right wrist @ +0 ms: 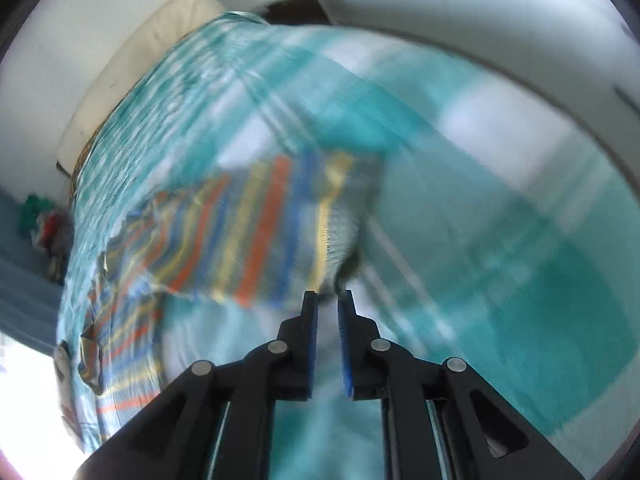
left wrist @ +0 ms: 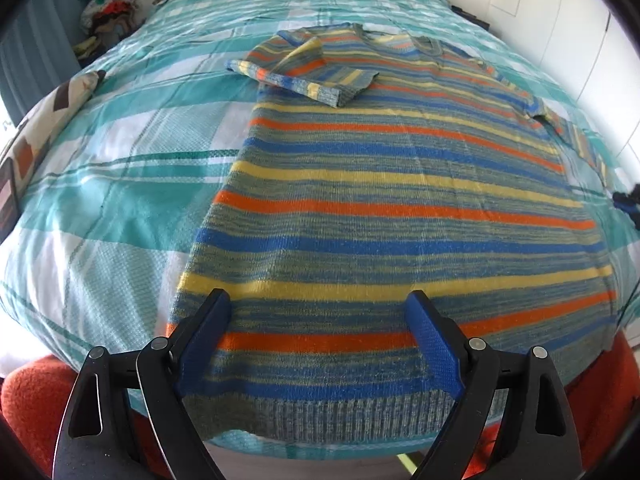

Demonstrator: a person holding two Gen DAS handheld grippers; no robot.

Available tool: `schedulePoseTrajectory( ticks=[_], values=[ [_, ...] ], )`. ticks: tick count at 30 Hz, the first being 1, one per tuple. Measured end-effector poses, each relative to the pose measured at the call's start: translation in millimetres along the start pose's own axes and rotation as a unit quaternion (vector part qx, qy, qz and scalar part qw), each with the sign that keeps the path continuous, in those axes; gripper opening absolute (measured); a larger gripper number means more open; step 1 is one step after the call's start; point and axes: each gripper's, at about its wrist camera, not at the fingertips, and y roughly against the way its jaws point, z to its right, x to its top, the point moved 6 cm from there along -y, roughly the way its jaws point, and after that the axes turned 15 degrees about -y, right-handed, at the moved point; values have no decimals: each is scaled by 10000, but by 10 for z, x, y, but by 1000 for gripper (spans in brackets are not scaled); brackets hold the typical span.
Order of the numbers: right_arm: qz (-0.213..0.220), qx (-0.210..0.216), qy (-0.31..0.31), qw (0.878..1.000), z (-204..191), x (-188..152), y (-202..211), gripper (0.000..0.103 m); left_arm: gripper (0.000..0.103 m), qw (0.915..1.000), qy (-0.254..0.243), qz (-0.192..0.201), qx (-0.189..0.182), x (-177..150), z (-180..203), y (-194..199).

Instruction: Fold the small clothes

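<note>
A knitted sweater (left wrist: 400, 200) striped blue, orange and yellow lies flat on the bed, hem towards me. One sleeve (left wrist: 304, 76) is folded across the chest. The other sleeve (left wrist: 580, 144) trails off to the right. My left gripper (left wrist: 318, 300) hovers open over the hem, its blue pads (left wrist: 208, 332) wide apart with nothing between them. The right wrist view is badly blurred. In it the sweater (right wrist: 248, 232) lies to the left, and its ribbed grey cuff (right wrist: 340, 240) runs down to the tips of my right gripper (right wrist: 328, 294). That gripper's jaws are nearly together and seem to pinch the cuff's end.
The bed wears a teal and white checked sheet (left wrist: 120, 200). A patterned pillow (left wrist: 40, 120) lies at its left edge, and a heap of clothes (left wrist: 108, 4) sits beyond the far left corner. Orange fleece (left wrist: 32, 392) shows below the near edge. White cupboards (left wrist: 560, 20) stand on the right.
</note>
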Motion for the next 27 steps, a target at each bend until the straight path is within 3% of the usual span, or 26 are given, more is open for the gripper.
schedulePoseTrajectory(
  ticks=[3,5,7,8,10,12,13,15,18,22,24,25,26,27],
  values=[
    [97,443,-6,9990,111,13,182,15,90,10000,23,14,17,-37,2,16],
    [195,663,-47,9976,69,159,243,42,91,10000,53,28,14,-52,-5,2],
    [262,793,-215,9963,50,378,218,58,93,10000,55,41,42,-57,-17,-21],
    [27,720,-347,9968,43,484,95,57,94,10000,55,47,61,-58,-18,-29],
    [-414,784,-558,9945,39,572,-137,55,95,9999,64,59,88,-63,-17,-38],
    [-480,838,-565,9937,-64,616,-258,50,96,9999,62,60,120,-68,-18,-47],
    [-535,870,-545,9933,-112,631,-299,39,96,9999,53,54,139,-71,-17,-55],
    [-449,584,-139,9972,-254,646,-303,3,97,9998,33,53,166,-73,-15,-63],
    [436,-407,802,9950,-355,737,-119,3,97,9998,35,53,179,-82,-20,-59],
    [390,-883,1185,9882,-300,675,-216,4,97,9998,45,9,174,-72,-23,-60],
    [445,-871,1140,9887,-272,631,-179,14,97,9999,61,-33,140,-53,-35,-25],
    [457,-895,1075,9891,-258,603,-134,32,97,9999,66,-32,119,-25,-57,23],
    [509,-868,1028,9896,-243,592,-75,58,97,9999,78,35,103,4,-92,78],
    [663,-829,998,9893,-239,546,53,69,97,9998,104,162,77,47,-146,146]
  ],
)
